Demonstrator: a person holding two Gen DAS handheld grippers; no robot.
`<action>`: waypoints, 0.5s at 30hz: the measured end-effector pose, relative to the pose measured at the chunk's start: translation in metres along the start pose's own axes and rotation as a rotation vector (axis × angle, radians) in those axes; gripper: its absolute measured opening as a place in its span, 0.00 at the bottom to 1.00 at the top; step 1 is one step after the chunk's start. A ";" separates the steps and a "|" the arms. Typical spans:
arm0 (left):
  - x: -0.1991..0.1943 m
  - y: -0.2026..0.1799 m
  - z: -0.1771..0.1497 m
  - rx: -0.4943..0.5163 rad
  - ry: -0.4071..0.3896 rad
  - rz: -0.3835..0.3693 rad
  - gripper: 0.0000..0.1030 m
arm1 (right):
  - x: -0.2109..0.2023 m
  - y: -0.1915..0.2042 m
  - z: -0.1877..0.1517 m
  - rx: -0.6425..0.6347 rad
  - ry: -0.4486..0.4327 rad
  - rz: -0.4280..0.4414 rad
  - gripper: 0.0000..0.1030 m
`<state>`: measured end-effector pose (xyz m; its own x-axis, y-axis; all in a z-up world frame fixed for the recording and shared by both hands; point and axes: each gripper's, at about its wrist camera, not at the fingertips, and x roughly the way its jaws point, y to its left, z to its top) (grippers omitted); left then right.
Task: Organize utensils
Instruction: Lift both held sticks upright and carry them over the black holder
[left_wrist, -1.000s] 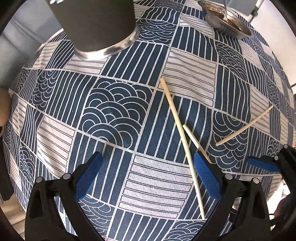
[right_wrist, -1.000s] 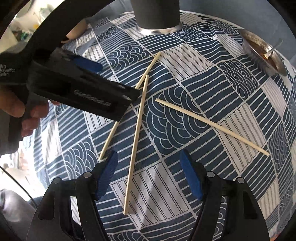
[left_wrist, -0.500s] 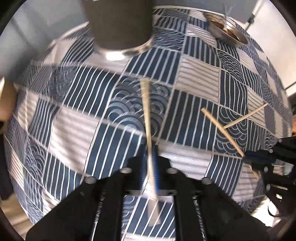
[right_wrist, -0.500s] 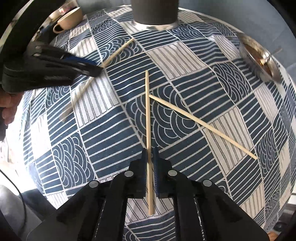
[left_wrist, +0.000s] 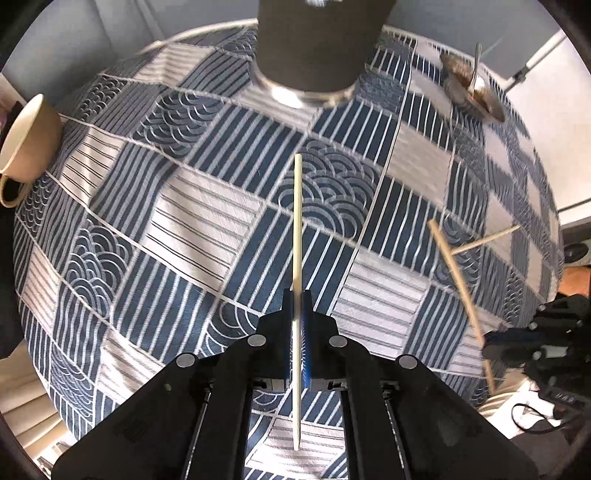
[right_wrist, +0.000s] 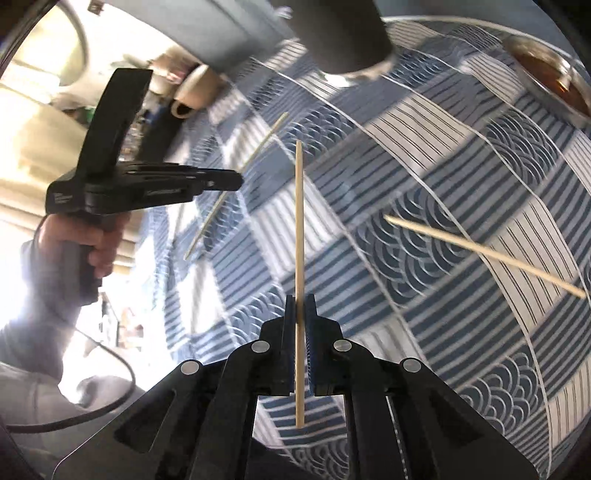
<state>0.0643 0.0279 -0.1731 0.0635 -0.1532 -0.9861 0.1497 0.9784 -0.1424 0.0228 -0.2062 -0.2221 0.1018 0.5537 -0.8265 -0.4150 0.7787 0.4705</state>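
Left hand-held gripper (left_wrist: 297, 314), right hand-held gripper (right_wrist: 300, 314): earlier open, now each clamps 1 chopstick (left_wrist: 297, 221).

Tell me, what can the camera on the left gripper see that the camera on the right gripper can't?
Only the left wrist view shows the whole beige cup with its handle, and a utensil standing in the metal bowl. Only the right wrist view shows the person's hand holding the left gripper. Both show the patterned tablecloth, the dark cylindrical holder, a loose chopstick, and a chopstick clamped in each gripper.
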 end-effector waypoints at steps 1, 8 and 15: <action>-0.009 0.002 0.003 -0.002 -0.025 0.006 0.04 | -0.002 0.002 0.004 -0.009 -0.008 0.008 0.04; -0.055 -0.002 0.040 0.003 -0.130 0.029 0.04 | -0.026 0.013 0.040 -0.044 -0.103 0.032 0.05; -0.079 -0.020 0.064 0.036 -0.205 0.087 0.04 | -0.064 0.025 0.079 -0.117 -0.234 0.039 0.05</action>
<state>0.1194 0.0111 -0.0868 0.2767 -0.0973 -0.9560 0.1700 0.9841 -0.0509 0.0774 -0.1984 -0.1332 0.2840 0.6463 -0.7083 -0.5230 0.7235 0.4505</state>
